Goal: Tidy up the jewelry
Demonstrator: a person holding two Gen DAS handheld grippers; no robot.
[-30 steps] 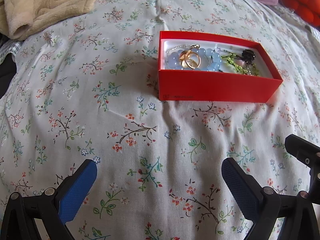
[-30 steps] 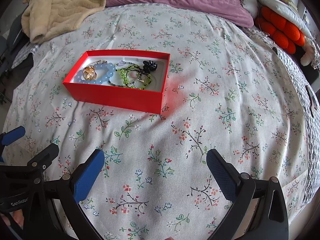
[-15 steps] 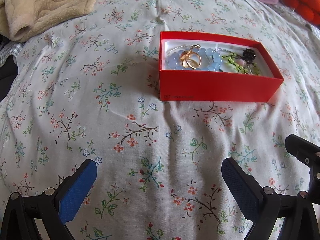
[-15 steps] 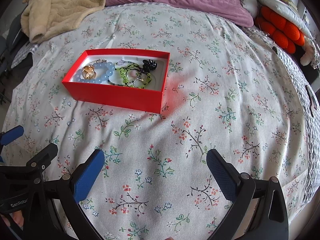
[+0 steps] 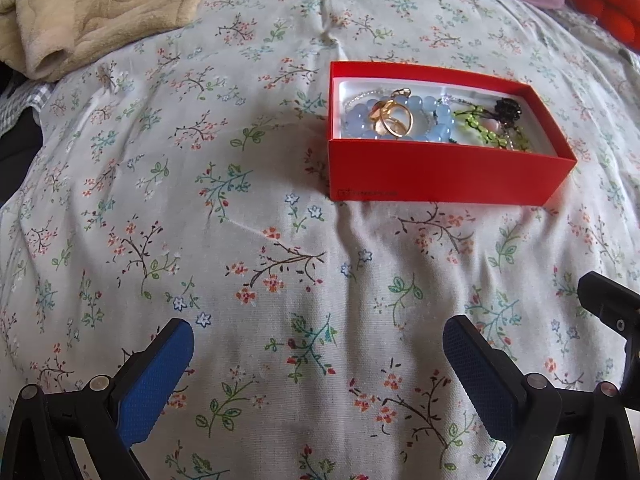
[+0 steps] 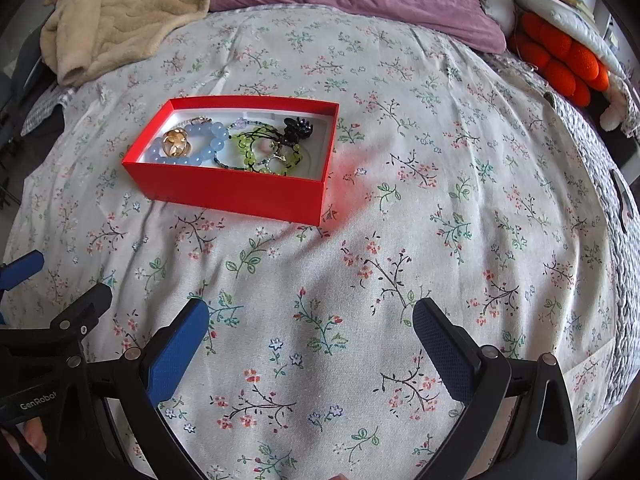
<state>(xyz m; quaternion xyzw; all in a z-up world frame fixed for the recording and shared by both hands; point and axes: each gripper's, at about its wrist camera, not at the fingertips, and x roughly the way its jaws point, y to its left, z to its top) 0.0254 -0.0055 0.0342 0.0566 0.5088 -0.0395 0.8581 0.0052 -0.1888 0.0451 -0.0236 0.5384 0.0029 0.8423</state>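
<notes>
Ahead of both claws | red box (image 5: 440,176) of jewelry (image 6: 224,144) sitting slightly nearer than before | left gripper (image 5: 318,356) and right gripper (image 6: 310,342) hanging released, well short of it

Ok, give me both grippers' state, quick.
Left gripper: open, fingers wide apart, holding nothing.
Right gripper: open, fingers wide apart, holding nothing.

red box (image 5: 440,176) sits slightly lower in left wrist view | slightly higher in right wrist view | contents unmoved
</notes>
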